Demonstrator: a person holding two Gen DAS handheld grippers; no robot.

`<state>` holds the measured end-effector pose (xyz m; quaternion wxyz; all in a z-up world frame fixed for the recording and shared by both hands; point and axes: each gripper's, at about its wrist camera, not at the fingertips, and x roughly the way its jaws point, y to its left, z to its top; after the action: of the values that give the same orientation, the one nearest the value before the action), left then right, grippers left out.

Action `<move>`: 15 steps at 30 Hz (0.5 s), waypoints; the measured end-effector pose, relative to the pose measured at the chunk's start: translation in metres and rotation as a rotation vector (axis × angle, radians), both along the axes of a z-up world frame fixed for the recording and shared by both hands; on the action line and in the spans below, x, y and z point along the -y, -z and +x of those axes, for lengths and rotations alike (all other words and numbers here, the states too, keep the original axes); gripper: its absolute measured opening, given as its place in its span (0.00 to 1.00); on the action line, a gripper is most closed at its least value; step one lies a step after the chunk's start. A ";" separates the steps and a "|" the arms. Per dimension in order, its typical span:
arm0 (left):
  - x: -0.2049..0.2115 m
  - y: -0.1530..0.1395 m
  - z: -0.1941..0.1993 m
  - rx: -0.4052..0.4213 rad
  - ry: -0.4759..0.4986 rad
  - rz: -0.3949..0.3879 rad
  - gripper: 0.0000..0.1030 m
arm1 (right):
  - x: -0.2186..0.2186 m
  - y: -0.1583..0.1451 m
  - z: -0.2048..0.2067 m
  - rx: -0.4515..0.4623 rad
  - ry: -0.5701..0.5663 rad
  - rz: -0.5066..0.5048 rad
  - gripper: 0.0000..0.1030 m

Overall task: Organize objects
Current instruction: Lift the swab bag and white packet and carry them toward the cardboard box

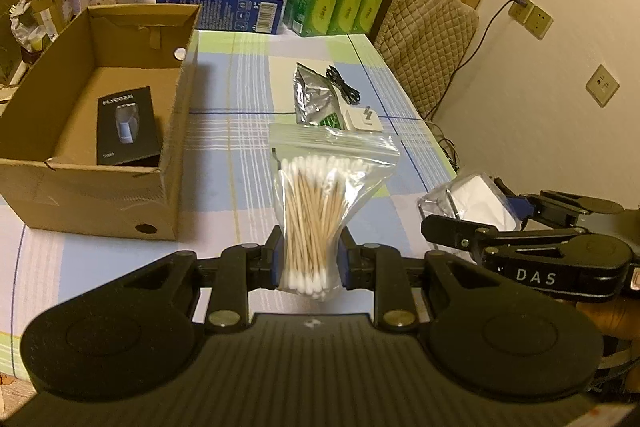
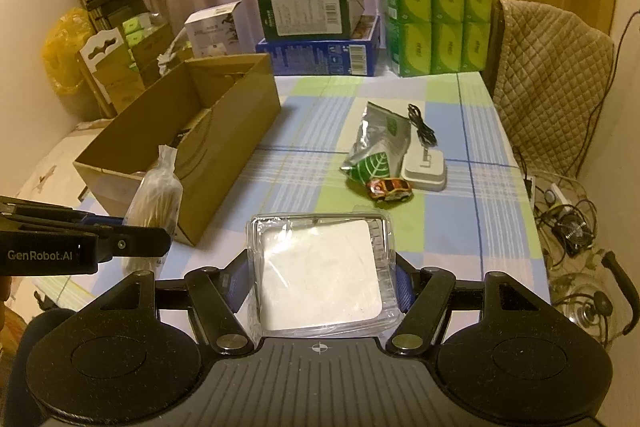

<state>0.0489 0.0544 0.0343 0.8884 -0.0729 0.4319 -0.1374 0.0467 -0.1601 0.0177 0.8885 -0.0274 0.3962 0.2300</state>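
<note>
Left wrist view: left gripper (image 1: 308, 259) jaws pinch the clear zip bag of wooden cotton swabs (image 1: 316, 211) near its lower end, long axis upright; the open brown cardboard box (image 1: 100, 195) lies ahead-left of the jaws, nearer this hand. Right wrist view: right gripper (image 2: 320, 281) jaws clamp the flat clear plastic case with white insert (image 2: 320, 275) above the checked desk (image 2: 460, 227); box sits far ahead-left.

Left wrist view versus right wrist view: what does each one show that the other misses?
Only the left wrist view looks into the cardboard box and shows the black product box lying inside. Only the right wrist view shows the toy car beside the foil pouch. Both show the left gripper shut on the bag of cotton swabs, the right gripper shut on the clear packet, and the white charger.
</note>
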 end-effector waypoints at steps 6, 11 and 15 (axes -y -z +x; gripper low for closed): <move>-0.014 -0.007 0.003 0.011 -0.021 0.008 0.21 | -0.016 -0.005 0.006 0.013 -0.031 -0.002 0.63; -0.026 -0.013 0.005 0.021 -0.037 0.017 0.21 | -0.031 -0.007 0.011 0.021 -0.059 -0.004 0.63; -0.036 -0.016 0.008 0.028 -0.054 0.020 0.21 | -0.044 -0.009 0.015 0.026 -0.083 -0.006 0.63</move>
<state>0.0568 0.0906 0.0500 0.8985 -0.0736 0.4186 -0.1099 0.0616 -0.1165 0.0265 0.8831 -0.0496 0.3839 0.2650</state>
